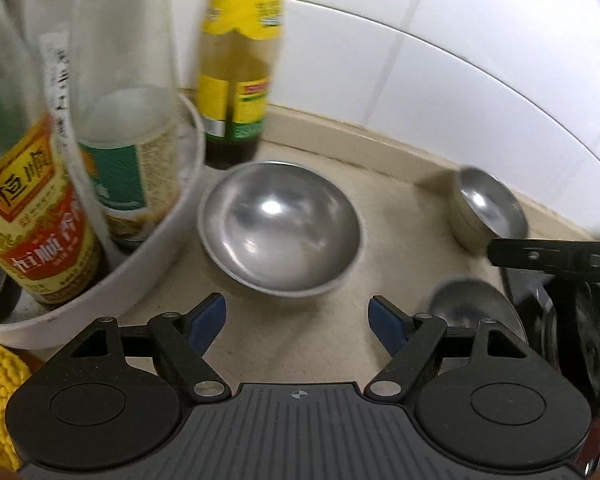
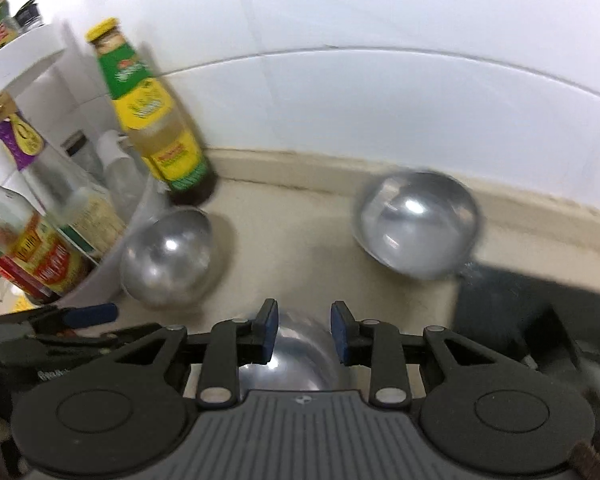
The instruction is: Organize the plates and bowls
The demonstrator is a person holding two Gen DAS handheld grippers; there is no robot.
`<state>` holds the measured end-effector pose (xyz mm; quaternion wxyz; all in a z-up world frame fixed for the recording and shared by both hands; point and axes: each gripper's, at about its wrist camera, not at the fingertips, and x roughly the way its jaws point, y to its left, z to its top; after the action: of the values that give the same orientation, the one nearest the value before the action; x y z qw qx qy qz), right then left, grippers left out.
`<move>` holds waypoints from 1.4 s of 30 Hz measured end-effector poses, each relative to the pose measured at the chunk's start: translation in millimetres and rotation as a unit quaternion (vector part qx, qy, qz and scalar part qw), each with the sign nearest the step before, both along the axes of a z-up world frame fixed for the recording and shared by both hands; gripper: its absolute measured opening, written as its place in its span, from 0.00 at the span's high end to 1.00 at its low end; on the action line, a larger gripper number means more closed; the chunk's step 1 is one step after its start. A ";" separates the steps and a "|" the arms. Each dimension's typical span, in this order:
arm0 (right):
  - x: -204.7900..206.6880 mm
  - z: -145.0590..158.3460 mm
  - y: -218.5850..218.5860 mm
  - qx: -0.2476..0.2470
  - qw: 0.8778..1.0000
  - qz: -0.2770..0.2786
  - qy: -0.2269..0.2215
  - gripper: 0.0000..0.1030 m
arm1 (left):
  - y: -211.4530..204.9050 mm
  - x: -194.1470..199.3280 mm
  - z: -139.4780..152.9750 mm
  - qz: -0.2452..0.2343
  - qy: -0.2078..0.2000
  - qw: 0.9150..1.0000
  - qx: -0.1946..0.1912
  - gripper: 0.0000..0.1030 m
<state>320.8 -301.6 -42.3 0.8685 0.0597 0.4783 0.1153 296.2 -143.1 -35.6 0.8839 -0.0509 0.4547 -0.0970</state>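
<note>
Three steel bowls share the pale surface (image 1: 380,208) we are working over, all upright and none stacked yet.

From the left wrist, our left fingers (image 1: 296,322) stand wide apart and hold nothing; bare surface shows between the blue pads. Just ahead of them sits the large bowl (image 1: 280,226), its rim close beside the white round rack (image 1: 156,240) that keeps the sauce bottles together. We judge the rack is there to corral the bottles, which leaves the bowls loose in front. A green-and-yellow bottle (image 1: 240,60) stands behind the large bowl, against the tiled wall. Off to the right of the fingers and farther out, a small bowl (image 1: 488,208) sits near the wall's edge, and a third bowl (image 1: 472,304) lies just right of the right pad, partly hidden by the other tool's black arm.

From the right wrist, our right fingers (image 2: 304,334) stand only narrowly apart. The near bowl (image 2: 296,360) lies directly under and between them, but the pads do not appear to press on its rim, so we read this as no grip. Ahead and to the left is the large bowl (image 2: 168,258), touching or nearly touching the rack; ahead and to the right is the small bowl (image 2: 418,224), well apart from the others. A dark block (image 2: 520,304) sits right of the fingers.

With the bowls scattered, nesting them would seem the sensible aim.
</note>
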 end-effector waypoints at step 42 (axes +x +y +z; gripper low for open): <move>37.3 -21.8 87.2 -0.078 0.990 0.107 -0.047 0.85 | -13.5 8.0 0.1 0.070 -0.038 0.997 -0.008 0.48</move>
<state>358.1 -214.4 -64.1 0.8748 -0.0654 0.4481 0.1722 304.2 -156.6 -35.5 0.9047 -0.0861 0.4153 -0.0406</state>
